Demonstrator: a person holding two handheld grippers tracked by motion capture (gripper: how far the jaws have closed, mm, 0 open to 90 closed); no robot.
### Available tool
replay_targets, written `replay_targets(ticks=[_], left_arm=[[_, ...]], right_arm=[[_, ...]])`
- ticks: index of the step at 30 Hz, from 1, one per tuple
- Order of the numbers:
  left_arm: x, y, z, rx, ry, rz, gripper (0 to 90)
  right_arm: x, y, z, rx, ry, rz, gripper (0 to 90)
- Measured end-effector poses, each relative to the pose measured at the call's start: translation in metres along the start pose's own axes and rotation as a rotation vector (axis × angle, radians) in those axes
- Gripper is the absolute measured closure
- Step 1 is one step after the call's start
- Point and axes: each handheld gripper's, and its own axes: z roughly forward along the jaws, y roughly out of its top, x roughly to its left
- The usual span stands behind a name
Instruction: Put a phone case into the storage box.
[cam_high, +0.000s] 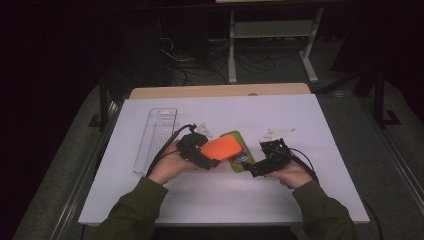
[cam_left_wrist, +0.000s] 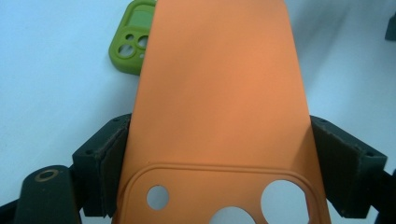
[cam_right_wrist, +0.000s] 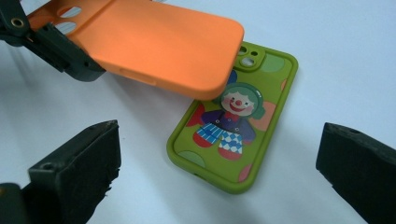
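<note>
An orange phone case hangs tilted above the white table, and my left gripper is shut on its camera-hole end. In the left gripper view the black pads press both long edges of the orange case. Under its far end lies a green phone case with a clown picture, flat on the table and partly covered by the orange case. My right gripper is open, its jaws wide apart just short of the green case's near end. In the high view the right gripper sits right of the green case.
A clear plastic tray lies lengthwise at the left of the white table top. Behind the white top a wooden strip marks the far edge. Cables and a white metal frame stand on the dark floor beyond.
</note>
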Motion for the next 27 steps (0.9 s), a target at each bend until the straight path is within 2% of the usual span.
replay_targets(ticks=[2,4,6,10,16,27], left_arm=[[0.000,0.000,0.000,-0.014,0.002,-0.014,15.0],[0.001,0.001,-0.001,-0.010,-0.001,-0.009,15.0],[0.001,0.001,-0.001,-0.014,-0.009,-0.013,15.0],[0.001,0.001,-0.001,-0.014,-0.015,-0.001,15.0],[0.001,0.001,0.000,-0.011,-0.013,0.008,15.0],[0.002,0.001,-0.001,-0.018,-0.011,0.013,15.0]], right_arm=[[0.002,-0.003,0.003,0.006,-0.034,-0.012,0.0],[0.002,-0.004,0.007,-0.009,-0.076,-0.020,0.0],[0.002,-0.004,0.009,-0.008,-0.078,-0.007,0.0],[0.004,-0.004,0.013,-0.016,-0.111,-0.047,0.0],[0.008,-0.006,0.017,-0.014,-0.175,-0.153,0.0],[0.018,-0.007,0.017,-0.056,-0.254,-0.284,0.0]])
